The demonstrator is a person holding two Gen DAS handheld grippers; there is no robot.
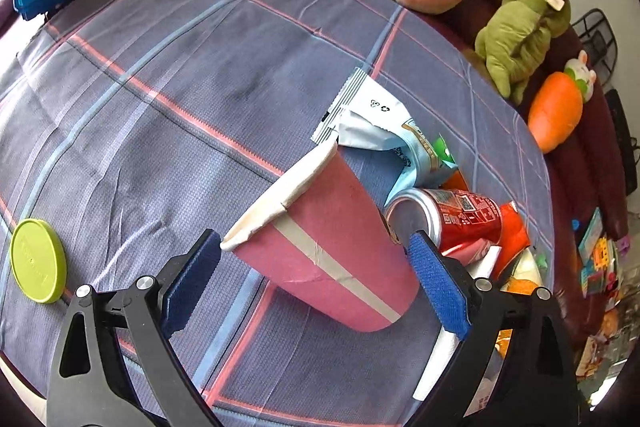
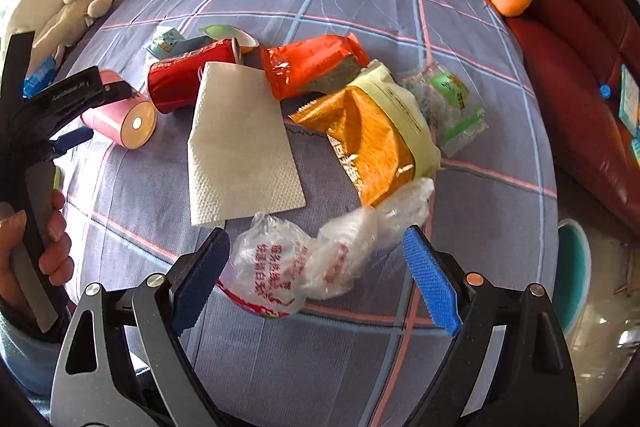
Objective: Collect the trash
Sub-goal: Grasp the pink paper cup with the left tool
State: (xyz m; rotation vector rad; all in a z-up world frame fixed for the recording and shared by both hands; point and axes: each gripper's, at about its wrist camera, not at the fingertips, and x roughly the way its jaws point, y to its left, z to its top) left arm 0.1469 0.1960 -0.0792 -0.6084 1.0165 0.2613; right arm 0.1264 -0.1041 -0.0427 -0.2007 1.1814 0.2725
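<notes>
Both grippers hung wide open over the litter on the checked bedsheet (image 1: 168, 75).

Left gripper (image 1: 316, 259) stood with its 2 blue pads either side of the tipped pink paper cup (image 1: 340, 239), neither pad pressing it; a red can (image 1: 460, 223) lay just beside. Right gripper (image 2: 316, 267) straddled a crumpled clear plastic bag (image 2: 304, 259), untouched, near the white napkin (image 2: 240, 143) and orange snack packet (image 2: 368, 143).

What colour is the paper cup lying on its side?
Pink paper cup, best seen in the left wrist view.
</notes>
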